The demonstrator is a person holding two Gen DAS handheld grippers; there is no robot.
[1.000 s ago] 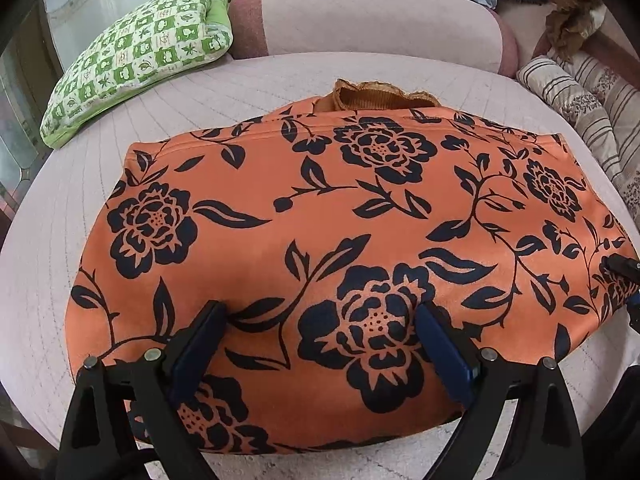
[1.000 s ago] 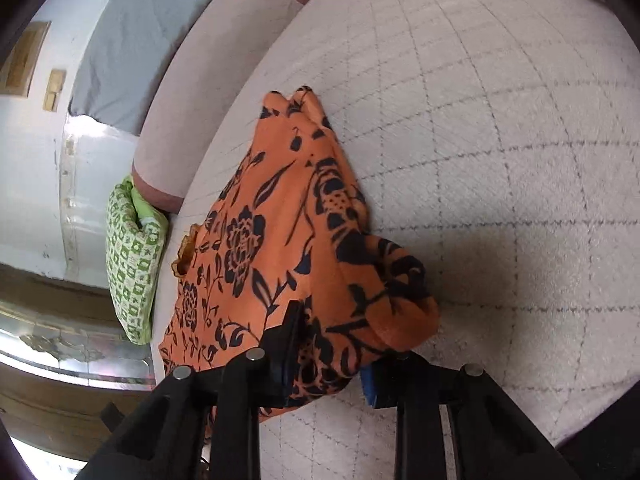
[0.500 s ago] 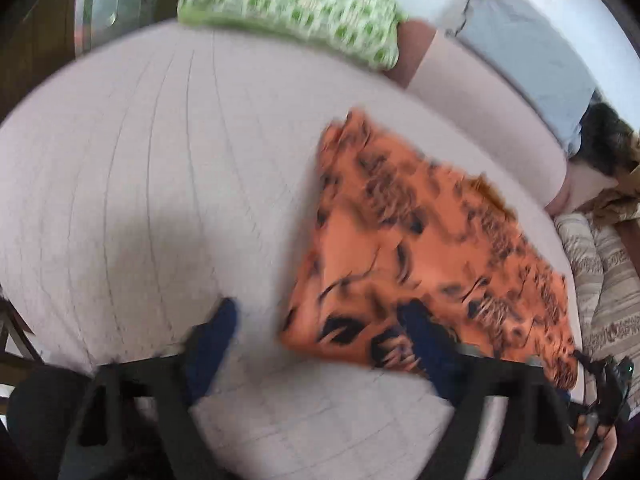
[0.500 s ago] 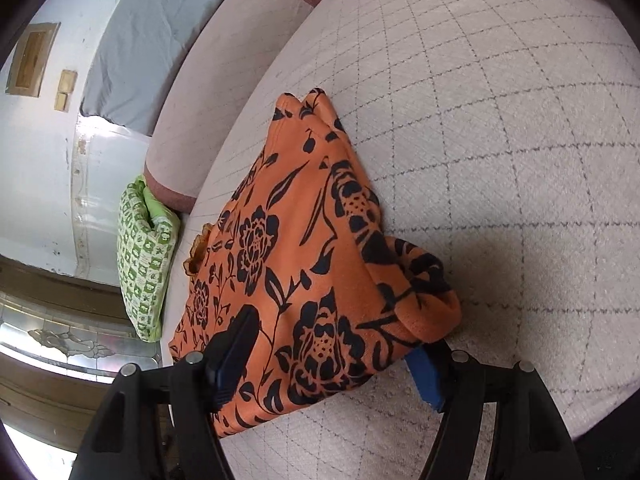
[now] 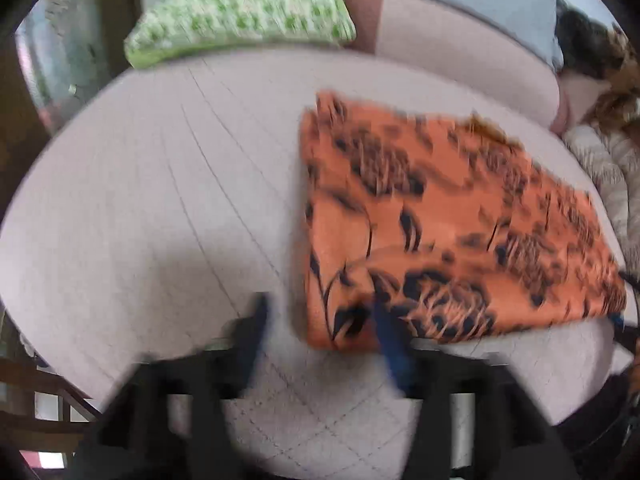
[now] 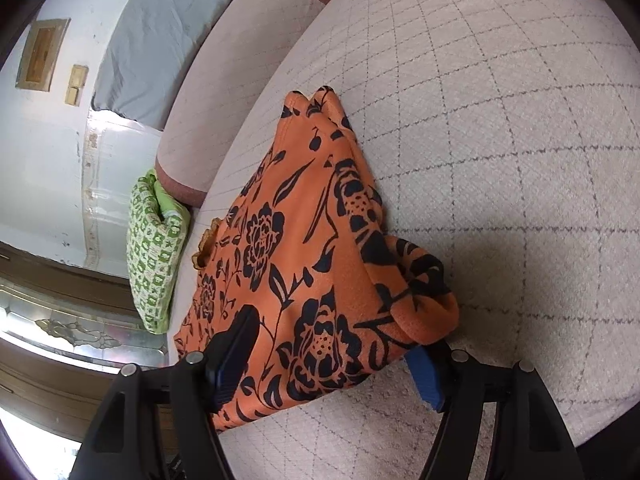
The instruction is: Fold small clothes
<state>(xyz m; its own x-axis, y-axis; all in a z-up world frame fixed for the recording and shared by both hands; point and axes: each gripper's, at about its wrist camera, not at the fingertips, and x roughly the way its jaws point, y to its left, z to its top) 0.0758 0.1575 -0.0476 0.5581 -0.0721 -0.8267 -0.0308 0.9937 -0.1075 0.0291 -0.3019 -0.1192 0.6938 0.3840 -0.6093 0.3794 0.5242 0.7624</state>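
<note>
An orange garment with a black flower print (image 5: 452, 220) lies folded flat on a pale quilted cushion (image 5: 160, 200). The left wrist view is blurred. My left gripper (image 5: 322, 322) is at the garment's near left corner, jaws apart. One finger lies on the cloth, the other on bare cushion with a gap to the cloth's edge. In the right wrist view the same garment (image 6: 304, 248) shows a bunched near corner. My right gripper (image 6: 332, 360) stands open wide around that end, one finger over the print and one beside the rolled edge, not pressing it.
A green-and-white patterned pillow (image 5: 240, 12) leans at the cushion's far left. A pinkish bolster (image 5: 460, 52) runs along the back. Striped fabric (image 5: 600, 168) lies at the right. Bare quilted cushion (image 6: 500, 120) stretches right of the garment. Dark wooden furniture is at the left edge.
My left gripper has swung from over the garment's middle to its left near corner, jaws narrower. My right gripper has let go of the corner it pinched and now stands wide.
</note>
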